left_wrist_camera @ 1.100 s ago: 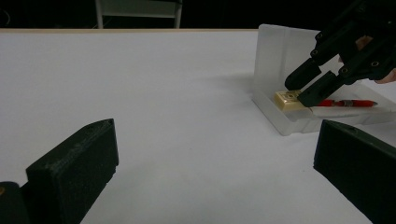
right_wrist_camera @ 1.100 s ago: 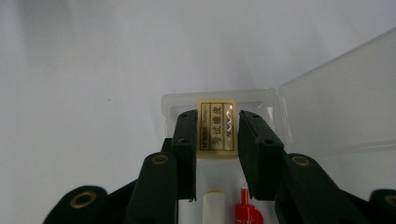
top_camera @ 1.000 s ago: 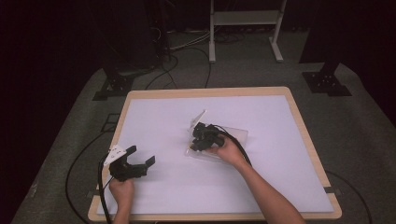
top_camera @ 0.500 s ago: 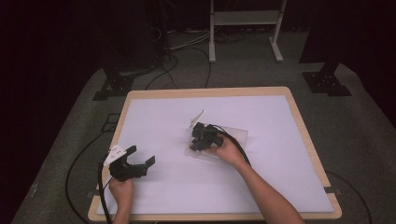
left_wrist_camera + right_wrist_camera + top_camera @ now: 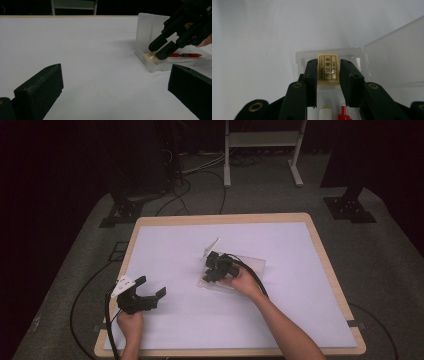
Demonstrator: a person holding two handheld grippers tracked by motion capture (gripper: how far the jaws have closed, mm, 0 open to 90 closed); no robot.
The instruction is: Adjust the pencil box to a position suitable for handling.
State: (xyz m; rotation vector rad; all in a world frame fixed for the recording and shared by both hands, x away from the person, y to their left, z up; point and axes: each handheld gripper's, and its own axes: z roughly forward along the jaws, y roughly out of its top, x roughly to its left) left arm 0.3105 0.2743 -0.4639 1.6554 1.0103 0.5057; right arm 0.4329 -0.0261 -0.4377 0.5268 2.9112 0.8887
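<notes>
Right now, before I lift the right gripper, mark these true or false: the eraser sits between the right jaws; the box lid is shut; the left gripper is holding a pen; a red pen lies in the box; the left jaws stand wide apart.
1. The eraser sits between the jaws of the right gripper. True; whether the pads press on it I cannot tell.
2. The lid of the clear box is shut. False: it stands open.
3. The left gripper holds a pen. False: nothing is between its jaws.
4. A red pen lies in the box. True.
5. The left jaws stand wide apart. True.
</notes>
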